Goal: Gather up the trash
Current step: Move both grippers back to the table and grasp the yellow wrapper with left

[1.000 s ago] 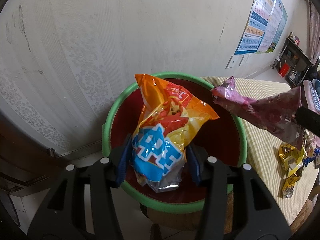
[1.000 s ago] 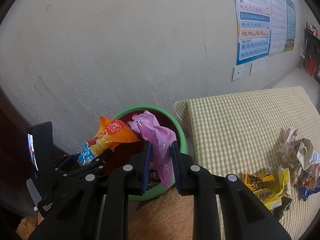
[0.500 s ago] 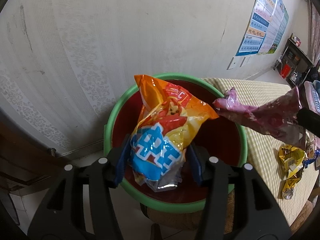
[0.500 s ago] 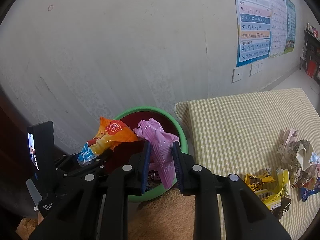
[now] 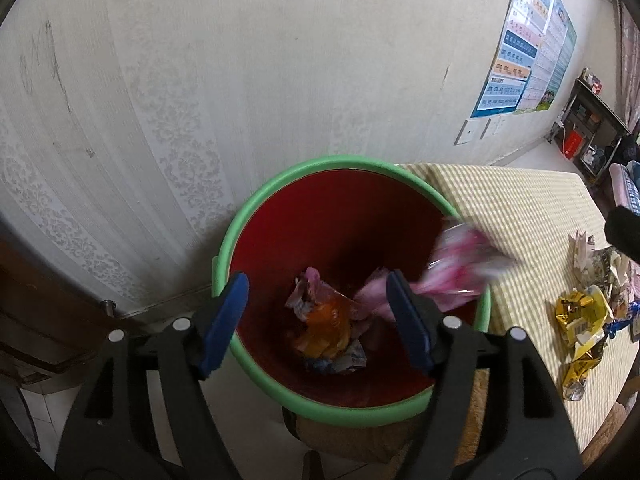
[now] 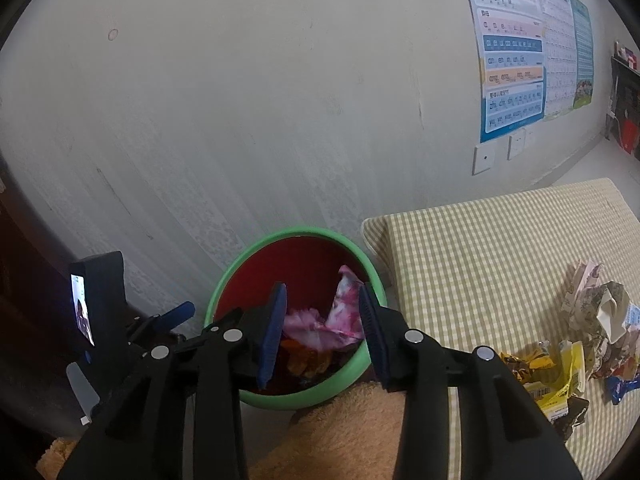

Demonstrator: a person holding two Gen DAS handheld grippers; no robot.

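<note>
While both sets of jaws open above the round green-rimmed, red-walled plastic bin (image 5: 276,204), progress reads as partly done. Left gripper (image 5: 318,322): blue pads spread wide, nothing between them, crumpled orange-and-blue foil snack bag (image 5: 324,330) already lying at the bin's bottom. Right gripper (image 6: 322,334): pads parting, clamped on nothing; pink crinkled plastic wrapper (image 6: 340,314) seen loose between them, blurred over the bin's right rim in the left wrist view, so probably mid-fall, though resting on the rim cannot be ruled out. One smaller pinkish scrap (image 5: 306,290) also down inside.

Left to do, judging by the green-and-cream checked cushion (image 6: 480,260) beside the bin: a heap of litter well apart from the bin, not yet collected. Count there: one yellow foil packet (image 6: 556,380), one pale crumpled paper wad (image 6: 600,304), one small blue wrapper (image 6: 620,388), plus darker scraps too tangled to count. Bins: one. Grippers: two. Wrappers in or entering the bin: three at least.
</note>
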